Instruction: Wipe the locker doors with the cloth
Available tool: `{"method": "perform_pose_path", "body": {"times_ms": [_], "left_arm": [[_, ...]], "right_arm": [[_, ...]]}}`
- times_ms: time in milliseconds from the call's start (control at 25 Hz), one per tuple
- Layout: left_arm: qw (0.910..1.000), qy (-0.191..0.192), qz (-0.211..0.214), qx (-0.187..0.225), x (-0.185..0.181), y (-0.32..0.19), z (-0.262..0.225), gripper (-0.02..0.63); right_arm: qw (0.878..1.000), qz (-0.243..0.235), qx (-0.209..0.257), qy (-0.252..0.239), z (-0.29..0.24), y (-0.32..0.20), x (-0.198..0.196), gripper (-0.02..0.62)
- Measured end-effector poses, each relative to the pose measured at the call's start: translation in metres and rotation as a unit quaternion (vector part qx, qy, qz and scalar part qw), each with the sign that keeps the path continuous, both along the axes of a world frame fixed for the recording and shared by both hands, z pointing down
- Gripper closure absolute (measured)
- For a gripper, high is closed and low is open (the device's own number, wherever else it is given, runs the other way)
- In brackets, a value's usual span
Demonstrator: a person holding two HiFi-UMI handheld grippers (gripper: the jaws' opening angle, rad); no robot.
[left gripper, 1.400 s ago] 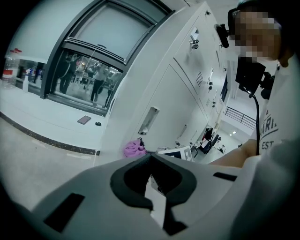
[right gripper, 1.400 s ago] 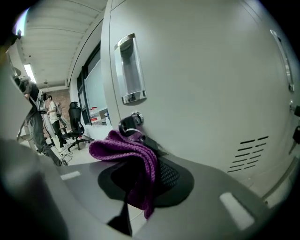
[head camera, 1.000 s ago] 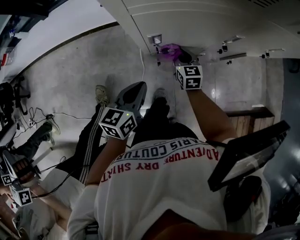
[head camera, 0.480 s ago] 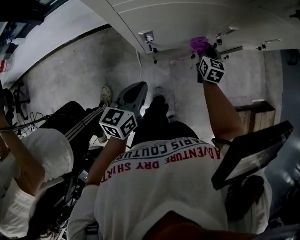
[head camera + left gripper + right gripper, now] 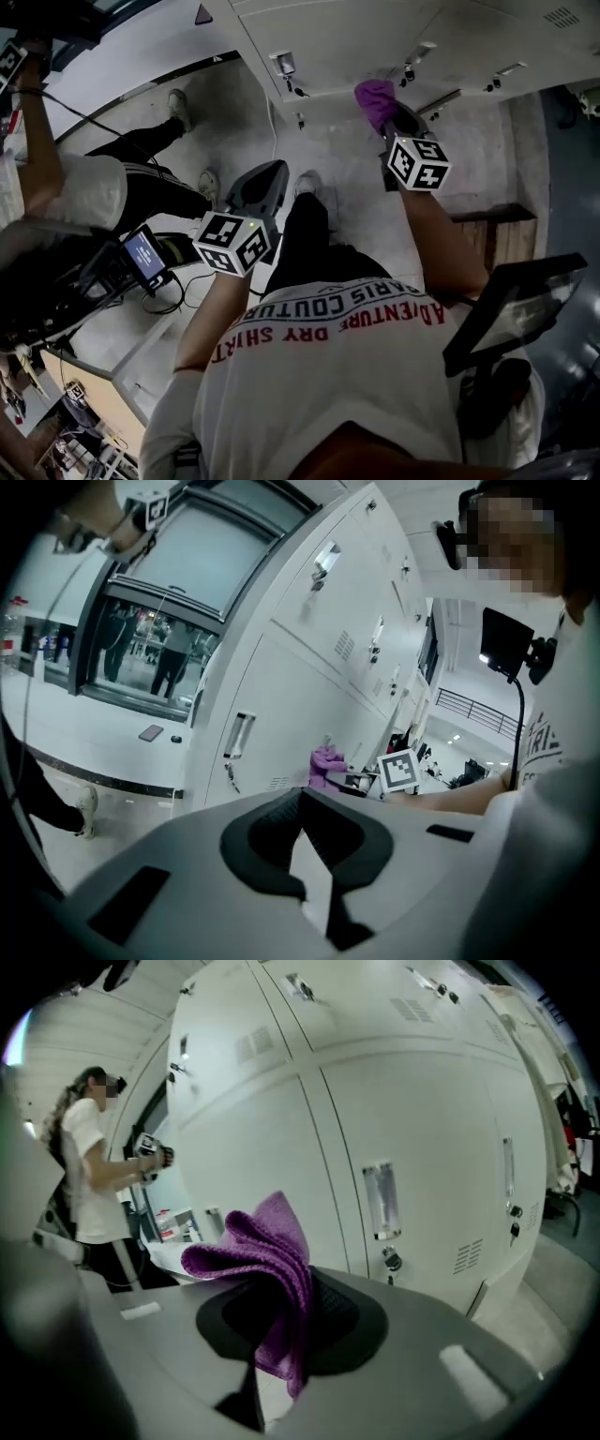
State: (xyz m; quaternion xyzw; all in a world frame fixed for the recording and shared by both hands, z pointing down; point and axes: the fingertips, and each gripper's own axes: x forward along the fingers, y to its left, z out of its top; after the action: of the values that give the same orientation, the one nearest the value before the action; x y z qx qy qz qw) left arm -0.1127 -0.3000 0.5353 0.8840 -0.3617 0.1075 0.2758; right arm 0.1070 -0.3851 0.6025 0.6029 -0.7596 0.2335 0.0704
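The purple cloth [image 5: 374,97] is bunched in my right gripper [image 5: 396,120], which is shut on it and held up near the white locker doors [image 5: 356,37]. In the right gripper view the cloth [image 5: 265,1258] folds over the dark pads, in front of a lower door [image 5: 422,1147] with a handle and keyhole; I cannot tell whether it touches. My left gripper [image 5: 260,190] hangs lower at my waist, its jaws together with nothing between them. In the left gripper view [image 5: 300,803] it looks along the locker row [image 5: 309,658] toward the cloth [image 5: 325,764].
Another person [image 5: 84,192] stands at the left on the concrete floor, beside a small lit screen [image 5: 145,255] and cables. A wooden bench [image 5: 497,234] sits at the right. A dark screen on an arm [image 5: 511,314] is by my right side.
My right gripper has carried the cloth rightward along the lockers, away from the door handle. The person at the left has stood up and moved back. My left gripper stays put.
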Motion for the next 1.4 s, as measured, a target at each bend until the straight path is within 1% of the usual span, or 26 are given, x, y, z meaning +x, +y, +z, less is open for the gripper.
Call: {"method": "perform_pose_path", "body": {"times_ms": [120, 240, 360, 440, 520, 640, 680, 760, 880, 1000, 1080, 1200, 1400], "left_arm": [[0.9999, -0.001, -0.001, 0.016, 0.005, 0.041, -0.05, 0.604], [0.9995, -0.004, 0.012, 0.028, 0.017, 0.085, -0.097, 0.604], [0.9986, -0.01, 0.027, 0.044, 0.026, 0.12, -0.134, 0.604], [0.9983, -0.002, 0.037, 0.045, 0.032, 0.145, -0.149, 0.604], [0.9976, -0.005, 0.051, 0.046, 0.038, 0.171, -0.157, 0.604], [0.9941, -0.026, 0.087, 0.058, 0.05, 0.214, -0.163, 0.604], [0.9929, -0.022, 0.099, 0.061, 0.053, 0.231, -0.167, 0.604], [0.9913, -0.004, 0.115, 0.063, 0.056, 0.271, -0.177, 0.604], [0.9888, 0.015, 0.132, 0.068, 0.05, 0.343, -0.19, 0.604], [0.9862, 0.015, 0.151, 0.066, 0.034, 0.42, -0.2, 0.604], [0.9843, 0.014, 0.164, 0.064, 0.022, 0.463, -0.21, 0.604], [0.9817, 0.021, 0.176, 0.071, 0.014, 0.512, -0.23, 0.604], [0.9771, 0.025, 0.191, 0.091, 0.024, 0.569, -0.263, 0.604]], "right_arm": [[0.998, -0.051, 0.018, -0.013, -0.069, 0.058, -0.014, 0.528], [0.995, -0.086, 0.028, -0.039, -0.131, 0.121, -0.018, 0.528], [0.992, -0.118, 0.019, -0.032, -0.174, 0.176, -0.021, 0.528], [0.991, -0.134, 0.017, -0.025, -0.194, 0.209, -0.022, 0.528], [0.989, -0.145, 0.007, -0.028, -0.205, 0.242, -0.025, 0.528], [0.986, -0.16, -0.003, -0.038, -0.213, 0.297, -0.036, 0.528], [0.986, -0.164, -0.002, -0.042, -0.217, 0.319, -0.04, 0.528], [0.985, -0.168, 0.003, -0.043, -0.222, 0.367, -0.051, 0.528], [0.985, -0.169, 0.011, -0.046, -0.225, 0.447, -0.07, 0.528], [0.984, -0.167, 0.001, -0.064, -0.225, 0.527, -0.095, 0.528], [0.985, -0.162, -0.002, -0.067, -0.233, 0.571, -0.107, 0.528], [0.986, -0.154, 0.008, -0.064, -0.257, 0.618, -0.114, 0.528], [0.984, -0.162, 0.037, -0.059, -0.303, 0.664, -0.11, 0.528]]}}
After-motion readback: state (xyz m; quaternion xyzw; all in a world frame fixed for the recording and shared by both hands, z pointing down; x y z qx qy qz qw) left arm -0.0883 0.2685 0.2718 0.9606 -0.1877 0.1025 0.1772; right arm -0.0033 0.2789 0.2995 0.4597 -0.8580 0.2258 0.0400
